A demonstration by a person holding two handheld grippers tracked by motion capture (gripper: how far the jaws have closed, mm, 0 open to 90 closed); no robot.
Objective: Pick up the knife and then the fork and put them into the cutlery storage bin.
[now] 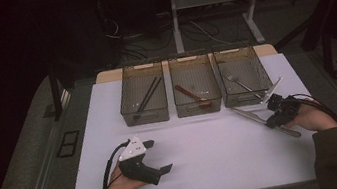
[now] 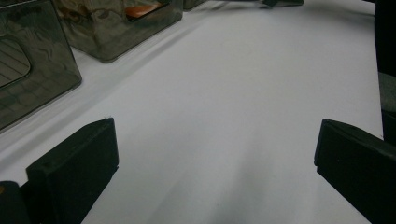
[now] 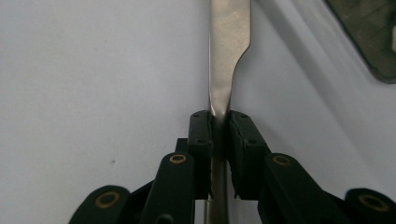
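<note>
White covers the surface (image 1: 201, 155) in the high view, where three clear smoky plastic bins sit in a row along its far edge: the left bin (image 1: 142, 94) holds dark chopsticks (image 1: 147, 95), the middle bin (image 1: 195, 85) a reddish-brown spoon (image 1: 191, 96), the right bin (image 1: 243, 76) a steel fork (image 1: 240, 83). Near the right edge, just in front of the right bin, the right hand-held gripper (image 1: 276, 114) is clamped on a flat silver metal table knife (image 1: 261, 120), which lies slantwise on the surface. Near the front edge, left of centre, the left hand-held gripper (image 1: 158, 155) rests with its jaws apart.

From the left gripper view, the two black jaws stand wide apart over bare white surface, with the smoky bins at the upper left.

From the right gripper view, the jaws are pressed together on the knife's (image 3: 225, 70) narrow neck, its broader part running on toward the top of the view.
</note>
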